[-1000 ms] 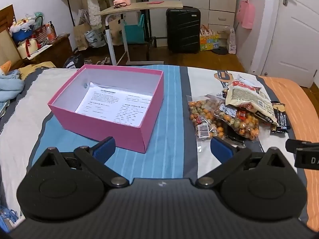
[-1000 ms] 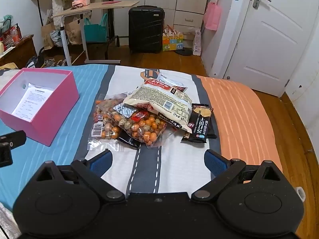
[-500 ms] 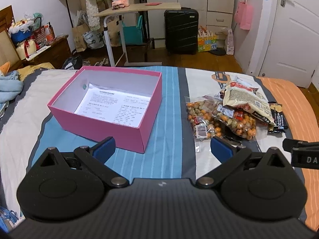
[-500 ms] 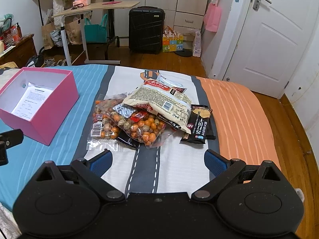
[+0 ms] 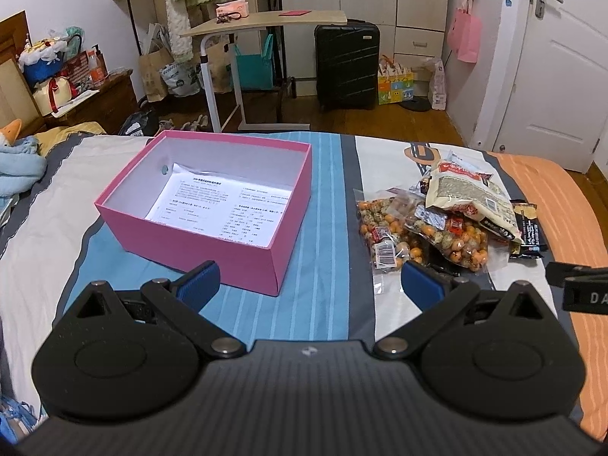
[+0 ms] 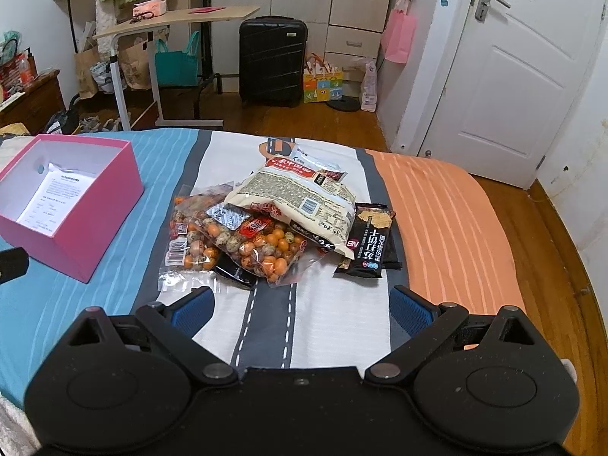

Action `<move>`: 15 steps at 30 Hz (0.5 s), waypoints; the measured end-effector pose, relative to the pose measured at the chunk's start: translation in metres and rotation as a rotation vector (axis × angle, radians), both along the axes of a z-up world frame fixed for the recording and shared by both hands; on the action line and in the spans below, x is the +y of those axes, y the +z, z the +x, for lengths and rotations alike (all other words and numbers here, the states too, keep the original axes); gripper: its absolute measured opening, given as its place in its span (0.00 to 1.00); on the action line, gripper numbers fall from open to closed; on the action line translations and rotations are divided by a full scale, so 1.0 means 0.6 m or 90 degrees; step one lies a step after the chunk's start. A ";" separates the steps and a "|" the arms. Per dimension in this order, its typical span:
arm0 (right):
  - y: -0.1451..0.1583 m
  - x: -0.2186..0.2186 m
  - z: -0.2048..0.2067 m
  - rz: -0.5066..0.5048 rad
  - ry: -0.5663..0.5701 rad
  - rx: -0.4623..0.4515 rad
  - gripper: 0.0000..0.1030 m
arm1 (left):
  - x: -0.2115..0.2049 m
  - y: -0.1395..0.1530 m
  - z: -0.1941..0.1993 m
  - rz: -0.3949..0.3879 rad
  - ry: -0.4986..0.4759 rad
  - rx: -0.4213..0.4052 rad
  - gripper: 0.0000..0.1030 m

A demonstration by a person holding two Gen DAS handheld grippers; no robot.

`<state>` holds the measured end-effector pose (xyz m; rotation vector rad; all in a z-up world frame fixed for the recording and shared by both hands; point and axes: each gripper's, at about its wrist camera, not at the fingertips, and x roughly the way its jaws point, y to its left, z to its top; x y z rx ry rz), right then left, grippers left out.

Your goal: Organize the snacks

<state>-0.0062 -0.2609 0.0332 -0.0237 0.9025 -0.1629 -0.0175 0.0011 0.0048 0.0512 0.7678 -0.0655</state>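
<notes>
Left gripper (image 5: 309, 285) nearest the lens: blue-padded fingers spread wide, nothing between them, hovering over the blue-striped part of the bedspread (image 5: 326, 205) just short of the pink box's near corner. Right gripper (image 6: 302, 309) likewise spread wide and holding nothing, over the white-and-grey road-print stripe, near edge of the snack pile just beyond its fingertips. Pink box (image 5: 212, 205): open-topped, rectangular, white inside, long axis running near-right to far-left; near corner points toward the left gripper. A printed sheet of paper (image 5: 224, 209) lies flat on its floor. Snack pile sits to the right of the box, apart from it, on the white and grey stripes. Nearest item in the pile: clear bag of orange and speckled coated nuts (image 6: 262, 247), lying flat, with a second similar clear bag (image 6: 190, 239) at its left, barcode label facing up. A black wrapper (image 6: 237, 275) shows only as a corner poking out under these two. Black biscuit pack (image 6: 370, 243) at the right of the pile, long axis running near to far, white lettering up. Large cream-coloured bag (image 6: 296, 199) rests on top of the nut bags and the biscuit pack's left edge, long axis slanting from far-left to near-right, red band at its far end. A small white packet (image 6: 315, 159) lies partly under its far end. Beyond the bed: black suitcase (image 6: 271, 62), white door (image 6: 505, 76).
</notes>
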 end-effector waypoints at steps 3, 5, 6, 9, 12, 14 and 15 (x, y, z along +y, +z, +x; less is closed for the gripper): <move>0.003 -0.001 -0.002 0.000 0.001 -0.002 0.97 | 0.001 0.000 -0.001 0.000 -0.002 -0.003 1.00; 0.005 0.000 -0.003 -0.001 0.003 -0.004 0.97 | 0.000 0.001 -0.003 0.002 -0.005 -0.008 1.00; 0.005 0.001 -0.004 -0.002 0.005 -0.005 0.97 | 0.000 0.002 -0.004 0.003 -0.006 -0.010 1.00; 0.004 0.002 -0.005 -0.002 0.006 -0.005 0.97 | -0.003 0.001 -0.008 0.006 -0.011 -0.014 1.00; 0.003 0.003 -0.005 -0.002 0.008 -0.002 0.97 | -0.006 0.000 -0.008 0.008 -0.011 -0.013 1.00; 0.004 0.004 -0.006 -0.002 0.008 -0.003 0.97 | -0.006 -0.001 -0.010 0.008 -0.012 -0.013 1.00; 0.004 0.004 -0.006 -0.002 0.008 -0.004 0.97 | -0.007 -0.001 -0.010 0.008 -0.013 -0.013 1.00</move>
